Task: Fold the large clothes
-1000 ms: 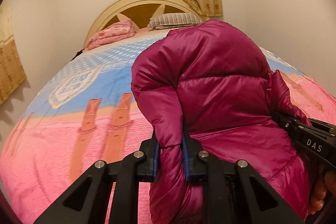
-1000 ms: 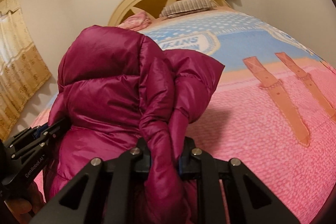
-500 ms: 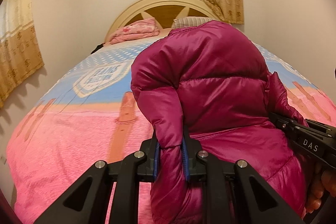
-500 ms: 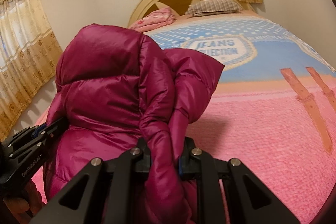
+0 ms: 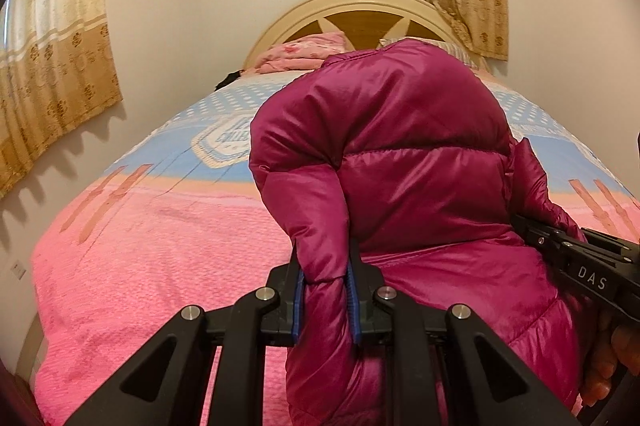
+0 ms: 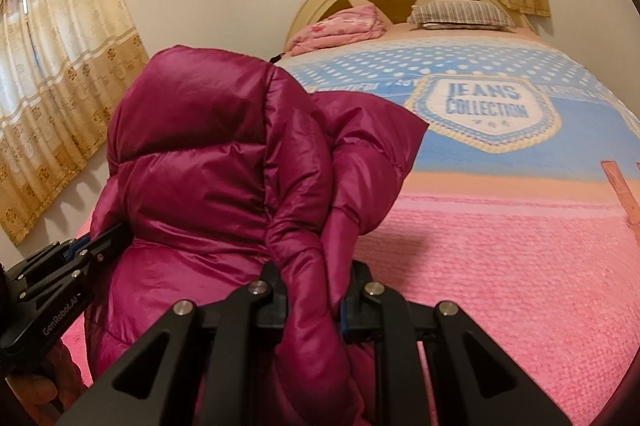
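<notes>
A shiny magenta puffer jacket [image 5: 416, 154] hangs bunched in the air above the bed, held at both sides. My left gripper [image 5: 326, 290] is shut on a fold of its left edge, blue pads pressing the padded fabric. In the right wrist view the same jacket [image 6: 200, 162] fills the left half, and my right gripper [image 6: 314, 290] is shut on a thick fold at its right edge. Each view shows the other gripper gripping the far side: the right gripper [image 5: 576, 266] at the right edge, the left gripper [image 6: 60, 274] at the lower left. The jacket's lower part is hidden behind the grippers.
Under the jacket stretches a bed with a pink and blue blanket [image 6: 520, 266] printed with a "JEANS COLLECTION" badge [image 6: 486, 112]. A striped pillow [image 6: 460, 12] and a folded pink quilt [image 6: 340, 26] lie by the cream headboard [image 5: 360, 6]. Curtains [image 5: 52, 74] hang on the walls.
Both grippers have carried the jacket sideways along the bed; the headboard and badge have shifted right in both views. Both grips are unchanged.
</notes>
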